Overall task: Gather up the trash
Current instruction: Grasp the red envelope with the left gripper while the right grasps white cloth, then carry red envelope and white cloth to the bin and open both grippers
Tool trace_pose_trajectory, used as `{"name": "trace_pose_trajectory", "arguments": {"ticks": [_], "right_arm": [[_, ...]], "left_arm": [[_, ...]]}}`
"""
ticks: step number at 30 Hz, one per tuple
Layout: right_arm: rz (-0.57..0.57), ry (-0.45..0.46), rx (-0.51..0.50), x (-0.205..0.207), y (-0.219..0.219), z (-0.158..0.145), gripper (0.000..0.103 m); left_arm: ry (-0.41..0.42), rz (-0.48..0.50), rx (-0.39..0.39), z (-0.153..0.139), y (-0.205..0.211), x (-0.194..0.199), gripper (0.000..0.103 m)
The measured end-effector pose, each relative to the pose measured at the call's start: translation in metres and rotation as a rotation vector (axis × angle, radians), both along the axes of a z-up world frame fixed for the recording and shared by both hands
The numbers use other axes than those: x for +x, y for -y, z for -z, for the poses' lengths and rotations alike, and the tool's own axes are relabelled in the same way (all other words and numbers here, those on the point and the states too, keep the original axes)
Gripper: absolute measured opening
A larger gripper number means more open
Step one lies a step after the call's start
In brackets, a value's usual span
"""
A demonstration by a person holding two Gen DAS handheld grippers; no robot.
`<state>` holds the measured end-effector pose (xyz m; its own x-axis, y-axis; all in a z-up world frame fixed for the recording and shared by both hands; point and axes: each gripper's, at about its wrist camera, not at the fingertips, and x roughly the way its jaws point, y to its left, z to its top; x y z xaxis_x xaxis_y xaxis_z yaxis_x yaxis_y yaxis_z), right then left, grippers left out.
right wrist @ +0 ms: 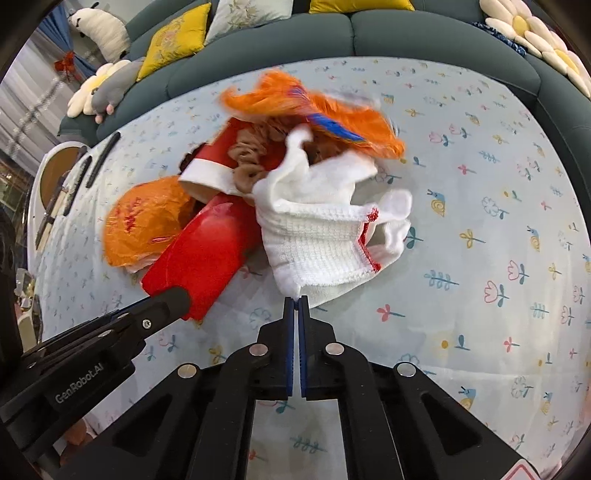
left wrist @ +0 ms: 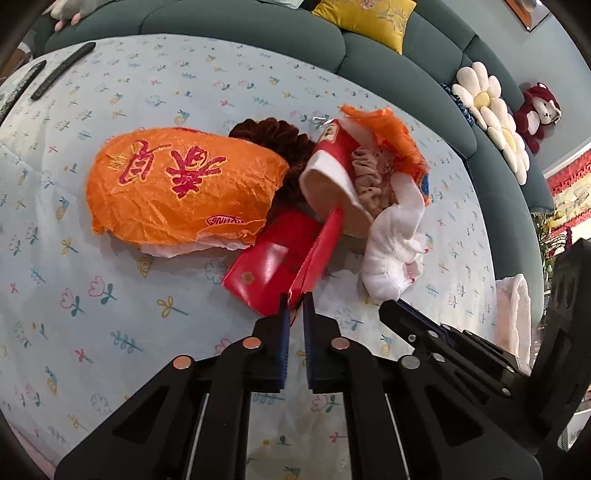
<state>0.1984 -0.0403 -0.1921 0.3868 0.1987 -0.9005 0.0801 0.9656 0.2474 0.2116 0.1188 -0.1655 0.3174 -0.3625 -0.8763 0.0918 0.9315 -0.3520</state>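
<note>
A pale blue tablecloth [left wrist: 110, 229] printed with small flowers covered the table beneath both tongs, and a dark teal sofa [left wrist: 406, 62] curved round its far side, well beyond them. On the sofa sat a yellow cushion [left wrist: 369, 18], a white daisy-shaped cushion [left wrist: 491, 110] and a dark red plush bear [left wrist: 539, 110].

The trash lay heaped just ahead of the tongs. Farthest to the left of the left gripper [left wrist: 295, 306] was a crumpled orange plastic bag [left wrist: 177, 188] with red characters, resting on the cloth. Behind it, partly hidden, showed a dark brown pleated thing [left wrist: 273, 136]. Straight ahead of that gripper lay a red paper packet [left wrist: 269, 266]; its raised flap ran down between the blue pads, which were pressed together on the flap's lower edge. Beyond the packet a red and white paper cup [left wrist: 332, 166] lay on its side, with crumpled beige stuff [left wrist: 369, 173] at its mouth and a torn orange wrapper [left wrist: 391, 133] over it.

A white knitted cloth [right wrist: 317, 229] with red stitching along one hem lay right in front of the right gripper [right wrist: 295, 299]. Its jaws were shut tight, pinching the near corner of that cloth. The left gripper's black finger showed beside it, touching the red packet.

Two dark slim sticks [left wrist: 62, 70] lay far off to the left.
</note>
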Motion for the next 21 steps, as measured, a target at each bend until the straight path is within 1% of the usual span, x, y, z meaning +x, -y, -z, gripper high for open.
{"name": "trace_pose_trajectory", "arguments": {"ticks": [3,5,10,14,21], "right_arm": [[0.004,0.029,0.013,-0.009,0.005,-0.015,0.002],[0.008,0.050,0.020,-0.014,0.007,-0.026,0.002],[0.027,0.134,0.041,-0.033,0.019,-0.068,0.002],[0.059,0.204,0.051,-0.050,0.036,-0.100,0.002],[0.124,0.299,0.049,-0.081,0.077,-0.144,0.002]], "left_arm": [[0.010,-0.009,-0.012,-0.010,0.000,-0.007,0.001],[0.018,-0.014,-0.014,-0.017,0.001,-0.013,0.001],[0.053,-0.008,-0.025,-0.042,0.010,-0.031,0.000],[0.092,0.018,-0.042,-0.067,0.024,-0.046,0.000],[0.168,0.085,-0.067,-0.107,0.059,-0.068,0.000]]}}
